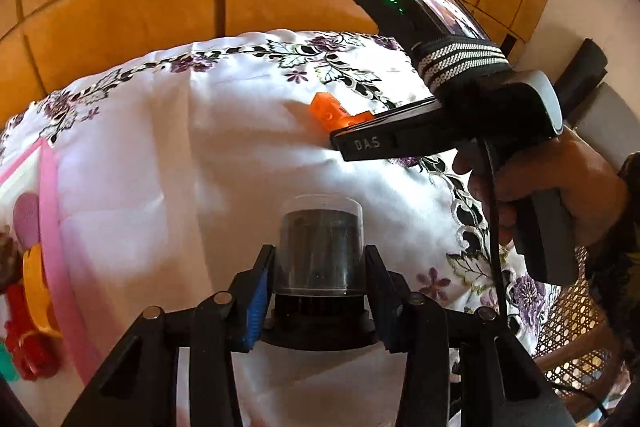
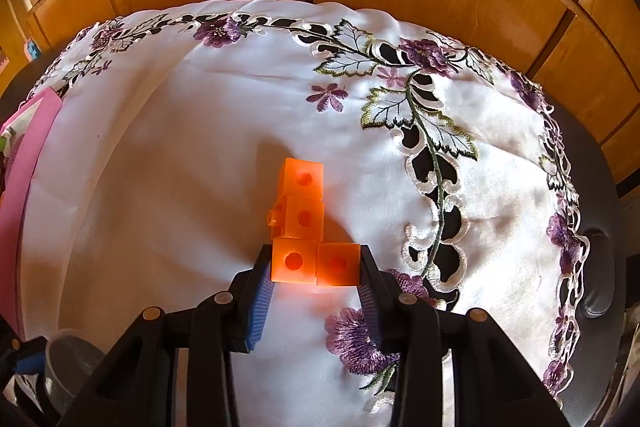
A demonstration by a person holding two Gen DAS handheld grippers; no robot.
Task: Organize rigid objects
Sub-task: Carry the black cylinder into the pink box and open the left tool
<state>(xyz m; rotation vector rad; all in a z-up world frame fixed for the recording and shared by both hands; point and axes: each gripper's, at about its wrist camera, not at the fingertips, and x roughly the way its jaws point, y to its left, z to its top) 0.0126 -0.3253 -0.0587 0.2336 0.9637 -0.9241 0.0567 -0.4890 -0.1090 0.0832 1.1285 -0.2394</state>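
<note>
the orange cube piece (image 2: 308, 227) — four linked cubes in an l — lies on the embroidered cloth (image 2: 200, 147), its two near cubes clamped between the right gripper (image 2: 316, 263) pads. stiff, light plastic, likely to pivot at the joints, so the pinch across the flat sides looks sound. the left gripper (image 1: 320, 267) stands narrow around a clear-lidded black canister (image 1: 320, 247), pads touching its smooth, slippery-looking wall.

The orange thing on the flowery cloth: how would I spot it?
Start at the white tablecloth with purple embroidered flowers. Near its middle, the right gripper clamps a cluster of orange cubes. Four joined blocks form an L, each with a round hole; nothing else there is orange.
</note>
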